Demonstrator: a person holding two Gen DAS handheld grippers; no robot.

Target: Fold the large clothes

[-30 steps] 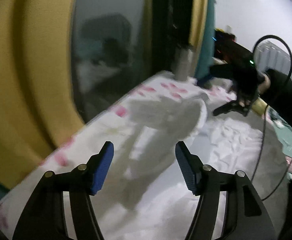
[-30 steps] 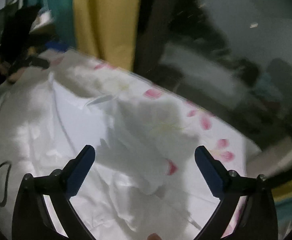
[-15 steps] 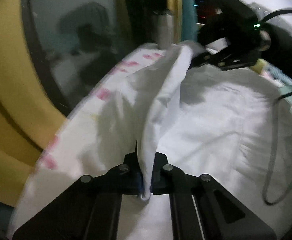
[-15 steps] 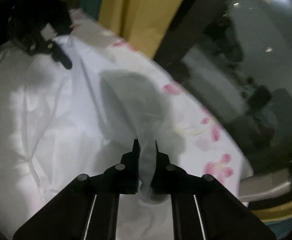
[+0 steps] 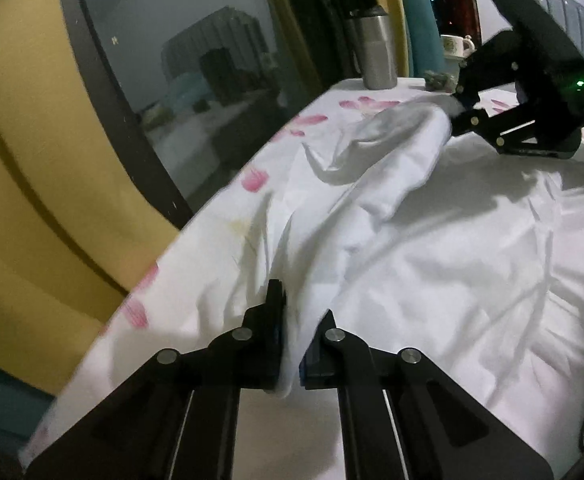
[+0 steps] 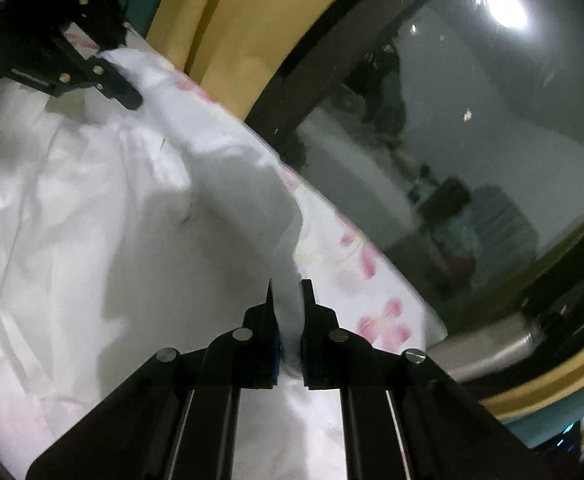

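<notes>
Floral-print bedding [image 5: 252,178], white with pink petals, covers the work surface, which runs along a dark window [image 5: 196,80] hung with yellow curtains [image 5: 32,160].

Near: I have my left gripper [image 5: 291,332] pinched shut on a raised ridge of the white garment [image 5: 452,260]; its jaws have just been closing and the cloth is clamped between them. In the right wrist view my right gripper [image 6: 289,320] is likewise clamped on a fold of the same cloth [image 6: 92,220].

Middle: the garment lies spread and creased across the bedding, its far-side edge lifted into a ridge running between the two tools.

Far: a steel tumbler [image 5: 376,52] and a mug [image 5: 454,45] stand beyond the end of the bedding.

Progress, my reading: early. Both grasps are made and the edge is raised; I see no finished fold. Carrying the edge over, flattening and further folds remain.

Count: grippers two, garment one, tumbler one, mug one.
</notes>
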